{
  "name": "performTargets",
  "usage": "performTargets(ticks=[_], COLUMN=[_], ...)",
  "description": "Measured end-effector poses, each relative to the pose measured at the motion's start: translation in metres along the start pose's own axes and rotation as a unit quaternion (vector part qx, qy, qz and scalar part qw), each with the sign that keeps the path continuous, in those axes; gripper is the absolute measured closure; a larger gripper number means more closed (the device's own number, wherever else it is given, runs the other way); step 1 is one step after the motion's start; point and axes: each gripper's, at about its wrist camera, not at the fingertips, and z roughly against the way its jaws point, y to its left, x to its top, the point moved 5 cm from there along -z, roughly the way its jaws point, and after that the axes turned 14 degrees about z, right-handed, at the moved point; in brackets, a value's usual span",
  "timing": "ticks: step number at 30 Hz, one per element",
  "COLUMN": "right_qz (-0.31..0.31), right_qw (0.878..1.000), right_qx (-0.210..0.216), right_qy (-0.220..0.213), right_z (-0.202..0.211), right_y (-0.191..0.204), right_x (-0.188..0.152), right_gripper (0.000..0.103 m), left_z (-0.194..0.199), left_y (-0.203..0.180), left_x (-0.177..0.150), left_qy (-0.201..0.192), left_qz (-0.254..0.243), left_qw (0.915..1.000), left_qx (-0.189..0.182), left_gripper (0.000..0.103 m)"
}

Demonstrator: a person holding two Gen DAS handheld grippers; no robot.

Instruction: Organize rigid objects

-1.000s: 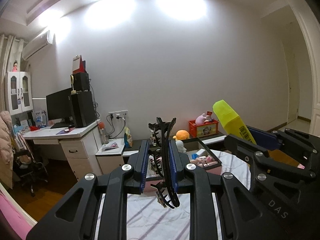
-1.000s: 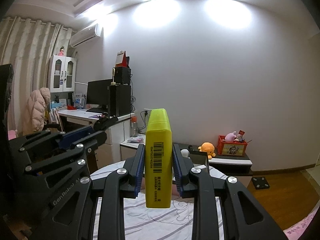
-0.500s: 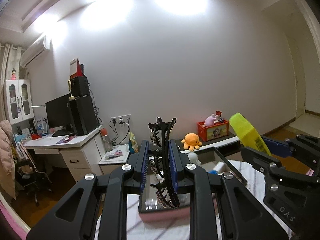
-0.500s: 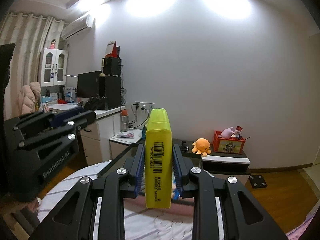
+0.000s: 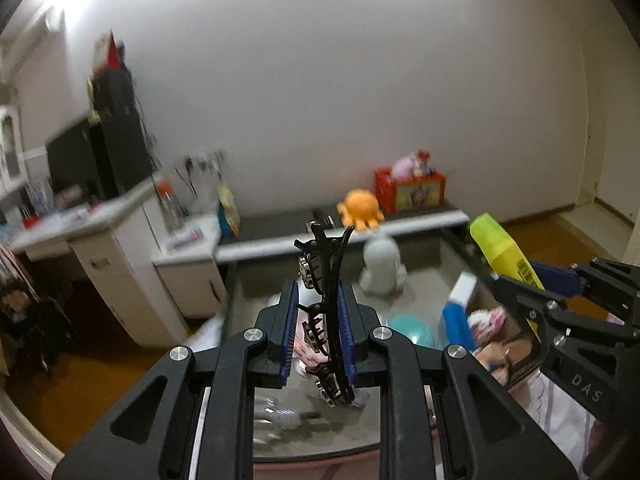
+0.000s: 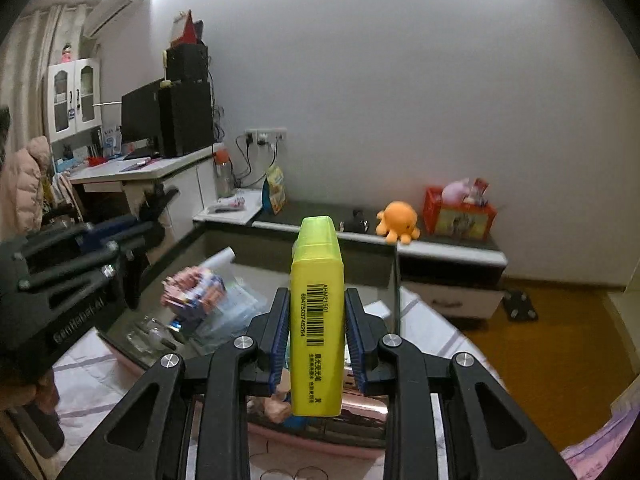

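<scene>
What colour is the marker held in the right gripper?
Bright yellow marker, with a black barcode; the right wrist view shows it best.

Ceiling glare upper left, dim fisheye-curved edges, and heavy motion blur across the left wrist view.

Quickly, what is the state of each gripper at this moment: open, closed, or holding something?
Left gripper: closed on a black hair clip.
Right gripper: closed on a yellow highlighter.
</scene>
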Motion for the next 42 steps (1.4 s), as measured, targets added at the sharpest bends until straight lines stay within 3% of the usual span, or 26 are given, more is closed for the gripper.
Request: performTargets(ticks=[4,15,18,19,20,21,23,24,26,29,31,34,39,42], right_qz=[-0.004,0.015,0.012,0.010,0.005,-0.001,-0.009,-0.013,-0.020,-0.015,-0.010,-0.013,-0.008,-0.004], right_qw=[0.999,0.997,0.998,0.998,0.998,0.998,0.999,0.999,0.999,1.000,1.000,0.999,0.996,0.994], right_qx=[0.030,0.063,0.056,0.052,0.049,0.042,0.023,0.013,0.012,0.007,0.000,-0.005,-0.015,-0.018], right_qy=[0.020,0.039,0.041,0.044,0.044,0.043,0.041,0.037,0.023,0.007,-0.005,-0.031,-0.088,-0.112], right_z=[-0.021,-0.057,-0.060,-0.060,-0.059,-0.056,-0.050,-0.044,-0.029,-0.001,0.021,0.060,0.140,0.181], right_y=[0.010,0.045,0.043,0.041,0.038,0.035,0.027,0.024,0.019,0.020,0.023,0.028,0.044,0.057], right_x=[-0.006,0.001,-0.001,-0.001,-0.002,-0.002,-0.001,0.000,0.003,0.010,0.015,0.021,0.028,0.027], right_gripper=[0.076,0.075,0.075,0.075,0.072,0.066,0.027,0.021,0.019,0.018,0.017,0.000,0.000,0.000], left_z=[-0.026,-0.035,-0.033,-0.031,-0.030,-0.028,-0.021,-0.015,0.002,0.030,0.054,0.099,0.168,0.208], left_y=[0.002,0.014,0.016,0.018,0.021,0.024,0.031,0.035,0.037,0.037,0.036,0.036,0.036,0.035], left_x=[-0.019,-0.019,-0.018,-0.017,-0.017,-0.015,-0.013,-0.011,-0.007,-0.002,0.002,0.005,0.002,-0.002], left_qy=[0.028,0.015,0.008,0.005,0.003,0.001,-0.003,-0.004,-0.018,-0.039,-0.055,-0.078,-0.109,-0.125], left_qz=[0.008,0.011,0.009,0.010,0.013,0.017,0.030,0.039,0.050,0.043,0.042,0.042,0.038,0.050], left_qw=[0.9996,0.9998,0.9997,0.9994,0.9991,0.9989,0.9985,0.9982,0.9979,0.9974,0.9965,0.9953,0.9919,0.9903], left_qx=[0.006,0.009,0.022,0.032,0.040,0.044,0.046,0.046,0.037,0.043,0.047,0.040,0.053,0.034], left_gripper=[0.084,0.083,0.066,0.051,0.037,0.035,0.027,0.022,0.008,0.002,0.000,0.000,0.000,0.000])
